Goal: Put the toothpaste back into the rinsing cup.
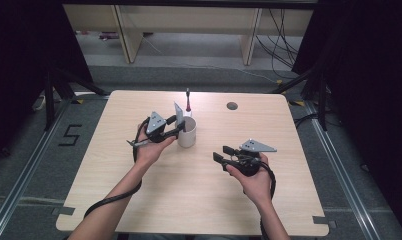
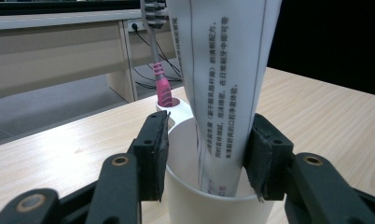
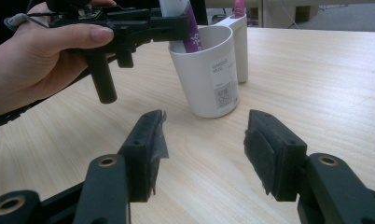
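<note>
Two grippers differ: the left gripper (image 2: 205, 156) straddles the toothpaste tube (image 2: 223, 84) in the white cup (image 1: 187, 132), seemingly released, so withdraw straight; the right gripper (image 3: 202, 154) waits unclenched.

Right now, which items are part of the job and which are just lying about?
In play:
- white cup
- toothpaste tube standing in the cup, between the left gripper jaws
- toothbrush in the cup's side holder
- right gripper, open, apart from the cup

Lying about:
- round cable hole in the table
- desks and cables on the floor beyond
</note>
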Demonstrator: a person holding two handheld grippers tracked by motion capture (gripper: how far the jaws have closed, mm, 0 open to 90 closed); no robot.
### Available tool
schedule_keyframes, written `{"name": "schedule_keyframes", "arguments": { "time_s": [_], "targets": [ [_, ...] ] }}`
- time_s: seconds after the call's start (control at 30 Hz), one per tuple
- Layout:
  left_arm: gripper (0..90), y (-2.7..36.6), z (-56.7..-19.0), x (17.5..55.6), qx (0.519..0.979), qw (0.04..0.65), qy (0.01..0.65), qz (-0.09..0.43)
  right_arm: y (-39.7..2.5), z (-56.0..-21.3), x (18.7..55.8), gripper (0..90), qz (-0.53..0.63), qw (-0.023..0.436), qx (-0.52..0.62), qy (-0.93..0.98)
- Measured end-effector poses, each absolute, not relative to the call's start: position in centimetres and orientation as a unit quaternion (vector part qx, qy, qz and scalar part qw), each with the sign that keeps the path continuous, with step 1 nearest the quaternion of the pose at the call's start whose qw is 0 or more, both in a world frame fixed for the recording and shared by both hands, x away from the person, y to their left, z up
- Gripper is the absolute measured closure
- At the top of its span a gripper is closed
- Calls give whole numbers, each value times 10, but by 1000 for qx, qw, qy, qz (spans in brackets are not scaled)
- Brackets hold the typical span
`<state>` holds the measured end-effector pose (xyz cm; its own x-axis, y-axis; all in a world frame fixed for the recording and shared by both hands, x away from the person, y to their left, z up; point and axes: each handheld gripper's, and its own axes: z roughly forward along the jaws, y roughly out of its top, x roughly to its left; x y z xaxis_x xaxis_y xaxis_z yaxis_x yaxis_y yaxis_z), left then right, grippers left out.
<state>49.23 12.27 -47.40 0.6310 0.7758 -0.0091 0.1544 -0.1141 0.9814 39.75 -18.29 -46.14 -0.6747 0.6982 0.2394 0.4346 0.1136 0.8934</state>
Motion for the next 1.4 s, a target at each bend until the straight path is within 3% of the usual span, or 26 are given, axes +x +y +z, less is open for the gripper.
{"name": "schedule_keyframes", "arguments": {
  "time_s": [0.53,0.57,1.4],
  "targets": [
    [414,130,-465,485,708,575,320,258,-182,-463,398,469,549,127,385,730],
    [412,131,-465,484,708,575,320,258,-180,-462,395,469,547,109,401,727],
    [378,166,-455,453,715,569,309,264,-182,-463,398,468,547,118,390,731]
  ]
}}
